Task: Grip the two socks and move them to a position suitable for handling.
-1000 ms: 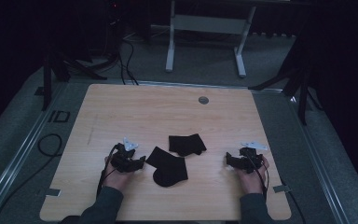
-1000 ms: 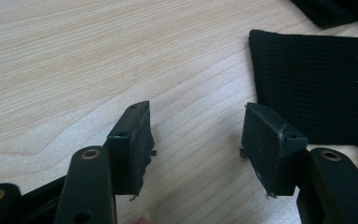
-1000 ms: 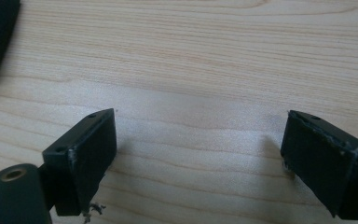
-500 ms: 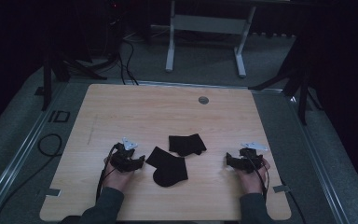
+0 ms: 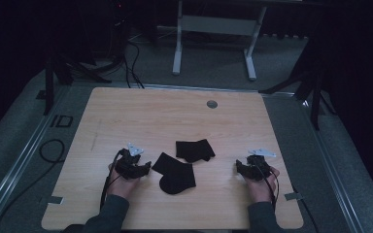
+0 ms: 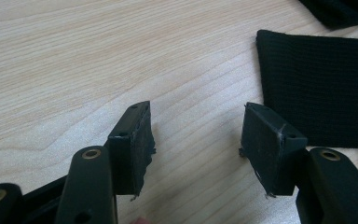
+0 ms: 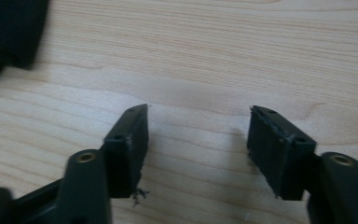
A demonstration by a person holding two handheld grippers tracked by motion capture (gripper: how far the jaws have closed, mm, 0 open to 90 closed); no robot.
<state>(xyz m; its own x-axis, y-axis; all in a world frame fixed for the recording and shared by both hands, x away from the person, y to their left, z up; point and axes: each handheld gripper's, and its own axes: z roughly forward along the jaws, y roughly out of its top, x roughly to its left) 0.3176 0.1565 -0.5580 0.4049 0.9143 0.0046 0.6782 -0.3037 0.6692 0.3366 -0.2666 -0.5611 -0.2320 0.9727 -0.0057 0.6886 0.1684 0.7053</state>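
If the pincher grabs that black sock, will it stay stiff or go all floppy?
Probably floppy: the near black sock lies flat and limp on the table. Its ribbed knit looks soft and likely light. Pushed, it would likely bunch rather than slide.

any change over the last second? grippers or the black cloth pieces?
Nothing visibly changed. The left gripper sits open beside the near black cloth, the right gripper open over bare table, and the far black cloth lies where it was. Nothing was taken hold of or let go.
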